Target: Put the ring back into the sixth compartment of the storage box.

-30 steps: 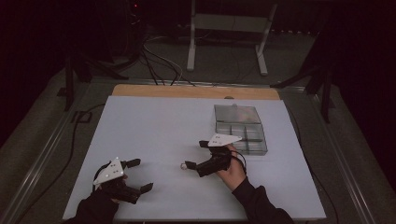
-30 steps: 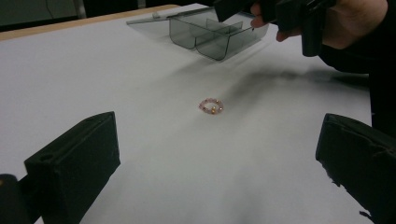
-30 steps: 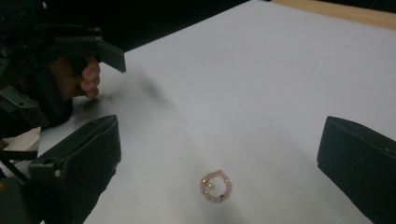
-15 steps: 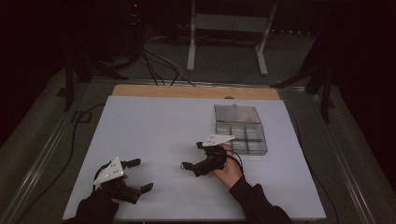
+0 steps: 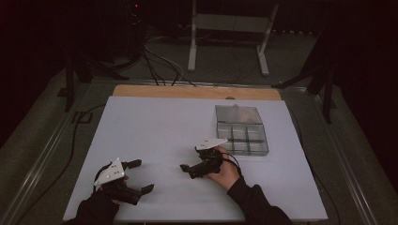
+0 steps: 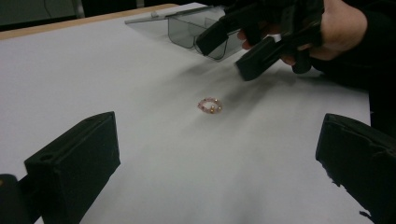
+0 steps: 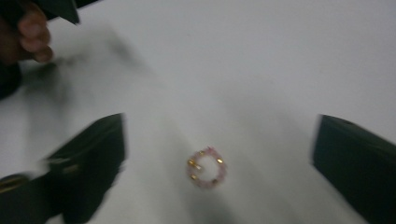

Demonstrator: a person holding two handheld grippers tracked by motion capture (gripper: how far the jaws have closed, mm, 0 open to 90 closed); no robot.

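Beaded ring (image 6: 210,105): a small loop of pink beads with a few gold ones, lying flat on the white surface (image 5: 155,126), untouched by either tool. In the right gripper view (image 7: 206,167) it sits on the bare sheet between the two black fingers, nearer the left one.
Right gripper (image 5: 187,170): held in the person's right hand (image 5: 225,169) near the middle of the surface, pointing toward the ring. Its fingers stand wide apart and have just been closing a little; the ring lies between them with clear gaps on both sides. The right gripper view is blurred, so how high the tips sit above the sheet is hard to judge.
Left gripper (image 5: 140,176): at the near left part of the surface, well apart from the ring. Its fingers (image 6: 74,163) are spread wide with nothing between them.
Compartment box (image 5: 240,131): a clear, smoky plastic organiser with divided cells and its lid folded back, just beyond the right hand.
Wooden strip (image 5: 197,92): along the far edge of the white sheet.
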